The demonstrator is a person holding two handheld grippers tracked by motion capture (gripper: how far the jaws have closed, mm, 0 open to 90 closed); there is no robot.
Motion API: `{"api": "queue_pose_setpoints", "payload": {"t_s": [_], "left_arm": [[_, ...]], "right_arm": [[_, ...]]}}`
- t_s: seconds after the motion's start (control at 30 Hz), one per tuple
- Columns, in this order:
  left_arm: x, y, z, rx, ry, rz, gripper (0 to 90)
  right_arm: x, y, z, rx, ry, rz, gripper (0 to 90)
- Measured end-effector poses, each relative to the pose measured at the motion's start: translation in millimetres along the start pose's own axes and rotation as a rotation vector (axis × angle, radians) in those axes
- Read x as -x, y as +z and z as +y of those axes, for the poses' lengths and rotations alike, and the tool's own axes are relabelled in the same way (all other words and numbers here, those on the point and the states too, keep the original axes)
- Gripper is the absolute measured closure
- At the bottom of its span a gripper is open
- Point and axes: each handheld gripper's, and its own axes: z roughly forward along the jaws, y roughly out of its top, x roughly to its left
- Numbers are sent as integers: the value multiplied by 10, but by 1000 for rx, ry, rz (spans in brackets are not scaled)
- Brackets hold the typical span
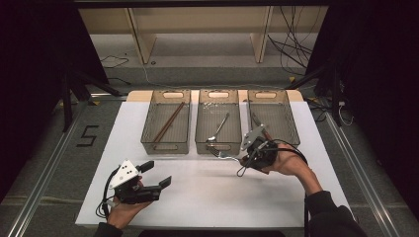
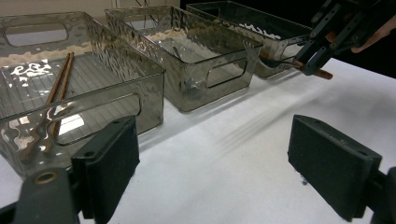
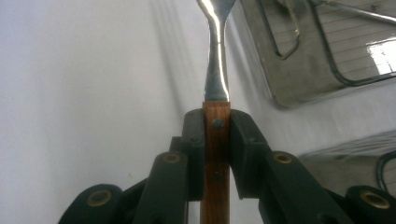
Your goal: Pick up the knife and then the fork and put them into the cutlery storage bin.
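The step in hand looks like sorting cutlery into bins: the right claw (image 1: 243,157) is clamped on the wooden handle of a fork (image 3: 216,65), its jaws pressing both flat sides of the handle. From the claw the metal neck and tines run toward 9 o'clock in the high view, just in front of the near wall of the middle bin (image 1: 218,145), which already holds a spoon (image 1: 219,127). In the right gripper view the fork stands straight up at 12 o'clock between the jaws, clear of the white table (image 1: 197,192).

The left bin (image 1: 148,129) holds chopsticks (image 1: 168,122); the right bin (image 1: 292,127) sits just behind the right hand.

The next move probably calls for carrying the fork over a bin rim, tines kept off the wall, then lowering and releasing.

The left claw (image 1: 159,175) rests at 7 o'clock on the table, jaws spread wide with nothing between them.
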Motion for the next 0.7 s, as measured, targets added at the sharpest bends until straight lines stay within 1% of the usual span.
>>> {"api": "queue_pose_setpoints", "payload": {"t_s": [0.13, 0.17, 0.27, 0.4, 0.43, 0.53, 0.6, 0.7], "left_arm": [[1, 0, 1, 0, 1, 0, 161], [0, -1, 1, 1, 1, 1, 161], [-3, -5, 1, 1, 1, 3, 161], [-2, -5, 1, 2, 2, 2, 161], [-2, -4, 1, 2, 2, 2, 161], [-3, -4, 1, 4, 0, 2, 161], [-4, -4, 1, 3, 1, 2, 161], [-1, -1, 2, 3, 1, 1, 161]], "right_arm": [[36, -83, -5, 33, 44, -10, 776], [57, -110, -8, 54, 57, -8, 776], [129, -207, -24, 106, 102, -35, 776], [245, -334, -56, 142, 190, -97, 775], [273, -362, -67, 156, 220, -104, 776], [359, -448, -98, 194, 288, -125, 775], [405, -501, -111, 211, 327, -136, 776], [474, -562, -125, 231, 369, -151, 775]]}}
